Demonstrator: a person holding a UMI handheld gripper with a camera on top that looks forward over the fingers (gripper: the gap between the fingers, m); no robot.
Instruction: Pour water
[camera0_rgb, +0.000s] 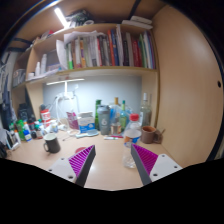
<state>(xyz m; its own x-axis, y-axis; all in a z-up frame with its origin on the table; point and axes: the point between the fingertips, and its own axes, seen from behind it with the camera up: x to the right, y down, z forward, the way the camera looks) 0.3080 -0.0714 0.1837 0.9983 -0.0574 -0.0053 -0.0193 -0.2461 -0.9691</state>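
Note:
A clear plastic water bottle (132, 136) with a red cap and a white-blue label stands upright on the wooden desk (105, 165), just ahead of my right finger. My gripper (112, 160) is open, its purple pads (82, 160) spread wide, and only bare desk lies between them. A dark mug (52, 144) stands on the desk beyond my left finger. A brown cup (149, 133) sits just past the bottle, to its right.
Several bottles and jars (108, 118) crowd the back of the desk. A desk lamp (66, 92) stands behind them. Shelves of books (105, 50) hang above. A wooden side panel (190, 90) closes off the right.

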